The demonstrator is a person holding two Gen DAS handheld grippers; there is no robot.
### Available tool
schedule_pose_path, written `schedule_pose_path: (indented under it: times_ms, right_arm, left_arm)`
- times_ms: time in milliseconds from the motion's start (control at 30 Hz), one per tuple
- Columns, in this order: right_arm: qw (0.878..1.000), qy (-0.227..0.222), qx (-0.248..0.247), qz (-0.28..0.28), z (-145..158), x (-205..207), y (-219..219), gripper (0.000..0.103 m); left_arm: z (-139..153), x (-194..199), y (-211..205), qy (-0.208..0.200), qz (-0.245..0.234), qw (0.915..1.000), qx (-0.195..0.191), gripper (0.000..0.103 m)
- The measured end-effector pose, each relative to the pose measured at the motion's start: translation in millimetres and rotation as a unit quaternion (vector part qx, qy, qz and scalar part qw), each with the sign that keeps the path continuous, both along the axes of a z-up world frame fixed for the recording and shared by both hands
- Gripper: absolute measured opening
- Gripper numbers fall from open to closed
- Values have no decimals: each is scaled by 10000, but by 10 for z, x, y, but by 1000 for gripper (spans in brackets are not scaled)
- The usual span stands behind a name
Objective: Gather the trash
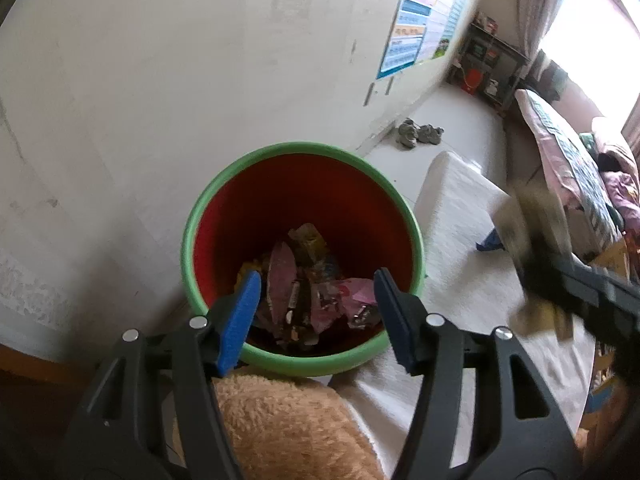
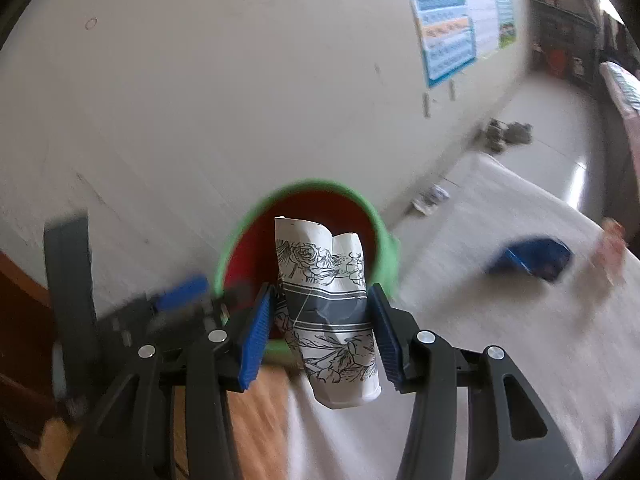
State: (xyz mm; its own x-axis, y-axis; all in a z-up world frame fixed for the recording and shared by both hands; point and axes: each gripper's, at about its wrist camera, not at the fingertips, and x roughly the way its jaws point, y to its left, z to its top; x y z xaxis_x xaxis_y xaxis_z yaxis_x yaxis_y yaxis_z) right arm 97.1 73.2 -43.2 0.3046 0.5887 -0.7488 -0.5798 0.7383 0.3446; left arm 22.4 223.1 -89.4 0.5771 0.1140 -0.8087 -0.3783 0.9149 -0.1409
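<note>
Left hand-held gripper (image 1: 316, 316): blue-padded jaws stand apart with nothing between them, poised over the mouth of the round red plastic waste bin with a green rim (image 1: 208, 200). The bin stands against the white wall (image 1: 140, 80), at the edge of the table covered in a white cloth (image 1: 460, 248). Inside the bin lies a heap of crumpled wrappers, pink, yellow and silver (image 1: 308, 292). A tan fleecy cushion (image 1: 280, 428) lies just below the bin in the left wrist view. Right hand-held gripper (image 2: 322, 320): jaws clamped on a crushed white paper cup with a black floral print and a dark band (image 2: 328, 304), both pads pressing its sides; the cup points mouth-first toward the bin, its dented mouth in front of the bin opening, its base toward the camera. Whether the cup is over the bin or short of it cannot be told. In the left wrist view the right hand-held gripper shows only as a blurred dark shape at the right edge. A small blue object (image 2: 528, 258) lies on the white cloth, well apart from the bin, too blurred to identify. A coloured poster (image 2: 444, 20) hangs on the wall; a pair of grey shoes (image 1: 418, 134) sits on the floor by the wall
</note>
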Motion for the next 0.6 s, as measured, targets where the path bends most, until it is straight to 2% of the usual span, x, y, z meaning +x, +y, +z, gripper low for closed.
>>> schedule_pose_path:
  times_ms: [100, 133, 200, 300, 400, 467, 500, 567, 600]
  right_arm:
    - [9989, 367, 212, 183, -122, 198, 246, 49]
    - [9985, 466, 224, 180, -174, 245, 298, 57]
    - [9973, 684, 268, 75, -281, 334, 324, 65]
    - [9943, 900, 465, -331, -374, 434, 100, 69]
    - [9905, 598, 423, -1165, -324, 559, -383, 69]
    - [9780, 256, 132, -2064, -314, 715, -880, 71]
    - [9667, 150, -109, -2552, -345, 815, -1159, 72]
    - [9448, 244, -334, -3251, -460, 989, -1621, 72]
    - [9299, 413, -325, -3641, -551, 1089, -1900, 72]
  left_arm:
    - [-9, -47, 82, -5, 198, 9998, -18, 62]
    - [-18, -69, 112, -5, 251, 9997, -39, 63]
    - [-42, -104, 167, 20, 355, 9993, -98, 64]
    - [-84, -101, 179, 81, 367, 9992, -102, 64]
    - [-112, -40, 129, 130, 292, 9994, -94, 64]
    - [-119, 23, 50, 127, 148, 9998, -69, 66]
    - [-118, 68, -9, 119, 33, 9999, -47, 68]
    - [-115, 204, -167, 70, -255, 9996, -18, 72]
    - [-116, 259, -226, 33, -366, 9993, -21, 73]
